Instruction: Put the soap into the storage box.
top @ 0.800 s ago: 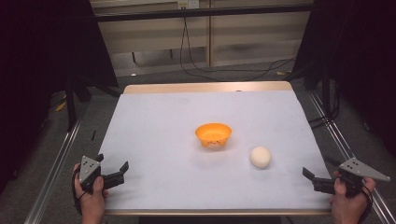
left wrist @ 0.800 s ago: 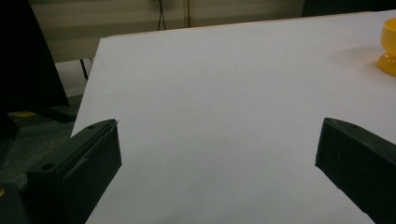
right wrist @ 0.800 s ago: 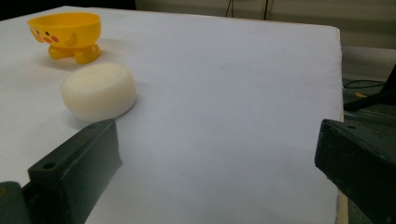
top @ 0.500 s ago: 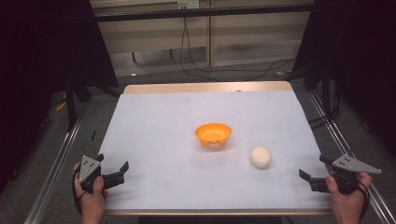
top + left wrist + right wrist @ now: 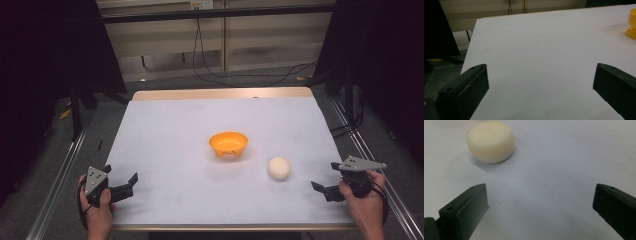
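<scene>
An orange bowl [image 5: 228, 144] stands upright near the middle of the white table [image 5: 175, 135]; its edge [image 5: 631, 23] shows at the far right of the left gripper view. A cream round lump [image 5: 279, 168] lies to the bowl's right and nearer me. In the right gripper view the lump [image 5: 490, 141] sits ahead and to the left of the jaws. My right gripper [image 5: 320, 187] is open at the table's front right, a short way from the lump. My left gripper [image 5: 120, 182] is open at the front left, nothing between its jaws.
The table's wooden far edge [image 5: 220, 93] borders a floor with black cables [image 5: 210, 75]. Metal rails [image 5: 55, 185] run along both sides of the table. Dark curtains stand at left and right.
My right gripper has moved left, closer to the cream lump. The left gripper, bowl and lump have stayed where they were.
</scene>
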{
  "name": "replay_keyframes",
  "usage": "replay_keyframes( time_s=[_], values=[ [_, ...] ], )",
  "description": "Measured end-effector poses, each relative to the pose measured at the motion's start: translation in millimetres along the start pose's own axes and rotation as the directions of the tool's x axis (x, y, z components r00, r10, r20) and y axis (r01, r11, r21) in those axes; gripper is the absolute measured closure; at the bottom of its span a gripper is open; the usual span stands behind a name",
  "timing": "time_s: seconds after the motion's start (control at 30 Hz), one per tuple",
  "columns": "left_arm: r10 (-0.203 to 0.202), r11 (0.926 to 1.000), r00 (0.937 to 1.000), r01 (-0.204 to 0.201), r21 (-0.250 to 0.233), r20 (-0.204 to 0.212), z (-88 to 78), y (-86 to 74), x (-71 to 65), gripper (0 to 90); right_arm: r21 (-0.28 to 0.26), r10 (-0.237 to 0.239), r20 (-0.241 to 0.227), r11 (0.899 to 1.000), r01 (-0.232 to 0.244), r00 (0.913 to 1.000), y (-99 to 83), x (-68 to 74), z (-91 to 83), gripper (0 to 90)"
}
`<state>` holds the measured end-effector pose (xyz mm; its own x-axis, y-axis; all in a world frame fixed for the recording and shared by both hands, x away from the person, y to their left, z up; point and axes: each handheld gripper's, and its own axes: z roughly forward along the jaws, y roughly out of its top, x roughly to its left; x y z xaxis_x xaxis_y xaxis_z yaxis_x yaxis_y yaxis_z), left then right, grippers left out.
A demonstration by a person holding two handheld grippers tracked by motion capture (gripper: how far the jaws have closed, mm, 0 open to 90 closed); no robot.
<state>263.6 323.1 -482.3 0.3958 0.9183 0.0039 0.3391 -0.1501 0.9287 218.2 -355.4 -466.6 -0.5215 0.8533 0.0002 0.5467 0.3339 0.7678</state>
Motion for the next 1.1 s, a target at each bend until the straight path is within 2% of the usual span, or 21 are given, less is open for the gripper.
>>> replay_keyframes(
  time_s=[0.03, 0.17, 0.27, 0.3, 0.5, 0.57, 0.63, 0.73, 0.87, 0.93, 0.97, 1.1],
  values=[
    [0.001, 1.0000, 1.0000, -0.001, -0.001, -0.001, -0.2, 0.0, -0.2, 0.0, 0.049, -0.028, -0.019, 0.998, 0.028, 0.9994, 7.3, 0.5, 4.1, 0.0],
    [0.001, 1.0000, 1.0000, -0.001, -0.001, -0.002, -0.1, 0.0, -0.2, 0.0, 0.133, -0.055, -0.047, 0.989, 0.061, 0.9974, 15.8, 0.4, 12.3, 0.0],
    [-0.009, 0.9999, 1.0000, 0.009, -0.006, 0.000, 0.0, -0.2, -0.8, 0.0, 0.162, -0.072, -0.070, 0.983, 0.082, 0.9950, 19.1, 0.2, 17.2, 0.0],
    [-0.007, 1.0000, 1.0000, 0.007, -0.005, 0.000, 0.0, -0.2, -0.5, 0.0, 0.193, -0.084, -0.073, 0.976, 0.097, 0.9938, 22.4, 1.2, 21.3, 0.0],
    [-0.005, 1.0000, 1.0000, 0.005, -0.003, 0.002, 0.0, -0.1, -0.1, 0.0, 0.261, -0.107, -0.104, 0.956, 0.131, 0.9888, 32.7, 3.7, 32.0, 0.0],
    [-0.007, 1.0000, 1.0000, 0.007, -0.005, 0.002, 0.1, -0.2, -0.4, 0.0, 0.270, -0.121, -0.114, 0.951, 0.148, 0.9861, 36.8, 4.5, 34.4, 0.0],
    [-0.006, 1.0000, 1.0000, 0.006, -0.005, 0.002, 0.1, -0.2, -0.4, 0.0, 0.271, -0.121, -0.113, 0.951, 0.148, 0.9861, 38.9, 5.3, 35.2, 0.0],
    [-0.007, 1.0000, 1.0000, 0.007, -0.005, 0.002, 0.1, -0.2, -0.4, 0.0, 0.293, -0.138, -0.117, 0.941, 0.167, 0.9835, 46.6, 7.0, 37.9, 0.0],
    [-0.001, 1.0000, 1.0000, 0.001, -0.001, 0.001, -0.1, -0.1, -0.1, 0.0, 0.314, -0.155, -0.150, 0.929, 0.196, 0.9765, 52.6, 6.7, 41.9, 0.0],
    [0.000, 1.0000, 1.0000, 0.000, -0.001, 0.001, -0.1, 0.0, 0.0, 0.0, 0.326, -0.148, -0.161, 0.925, 0.194, 0.9758, 55.6, 8.0, 43.2, 0.0],
    [0.000, 1.0000, 1.0000, 0.000, -0.001, 0.001, -0.1, 0.0, 0.0, 0.0, 0.329, -0.162, -0.173, 0.920, 0.212, 0.9716, 57.2, 7.7, 43.7, 0.0],
    [0.001, 1.0000, 1.0000, -0.001, -0.001, 0.001, -0.2, 0.0, -0.1, 0.0, 0.339, -0.161, -0.174, 0.916, 0.213, 0.9715, 62.0, 11.0, 46.0, 0.0]
  ],
)
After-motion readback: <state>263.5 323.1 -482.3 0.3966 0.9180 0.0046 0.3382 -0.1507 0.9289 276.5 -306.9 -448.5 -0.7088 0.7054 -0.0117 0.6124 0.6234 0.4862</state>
